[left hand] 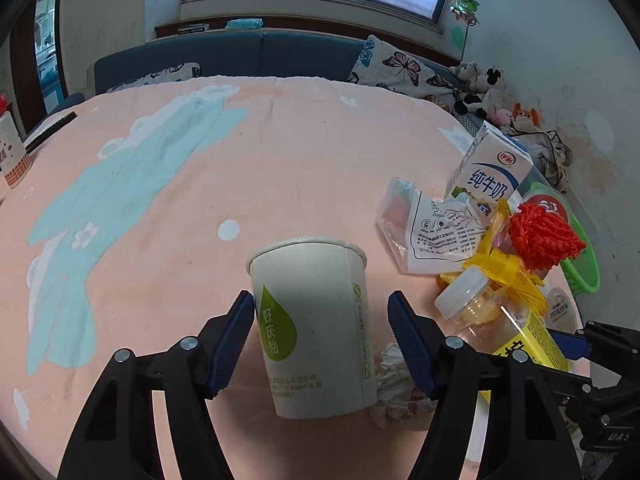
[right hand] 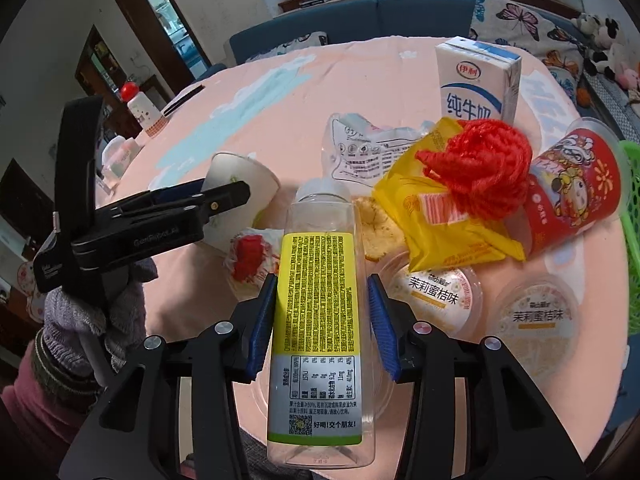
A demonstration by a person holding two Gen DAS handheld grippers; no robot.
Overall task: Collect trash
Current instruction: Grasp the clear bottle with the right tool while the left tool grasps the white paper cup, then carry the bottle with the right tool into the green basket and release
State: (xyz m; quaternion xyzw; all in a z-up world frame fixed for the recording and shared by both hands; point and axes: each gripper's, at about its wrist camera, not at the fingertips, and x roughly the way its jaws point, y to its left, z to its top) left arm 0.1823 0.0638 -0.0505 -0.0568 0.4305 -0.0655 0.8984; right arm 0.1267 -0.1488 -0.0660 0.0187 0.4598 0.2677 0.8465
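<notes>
A white paper cup (left hand: 316,328) with a green drop logo stands on the peach tablecloth between the fingers of my left gripper (left hand: 322,340). The left pad touches it; the right pad stands a little off, so the jaws are open. My right gripper (right hand: 322,328) is open around a clear plastic bottle (right hand: 320,320) with a yellow label, lying lengthwise between the pads, cap pointing away. The bottle (left hand: 500,320) also shows in the left wrist view. The left gripper and cup (right hand: 240,184) appear at the left of the right wrist view.
A trash pile lies beyond: milk carton (right hand: 476,84), clear plastic bag (right hand: 364,152), yellow wrapper (right hand: 436,224), red yarn ball (right hand: 480,164), red cup (right hand: 572,188), two jelly cups (right hand: 436,300), crumpled tissue (right hand: 252,256). A green basket (right hand: 632,232) sits at the right edge. A white mug (left hand: 12,152) stands far left.
</notes>
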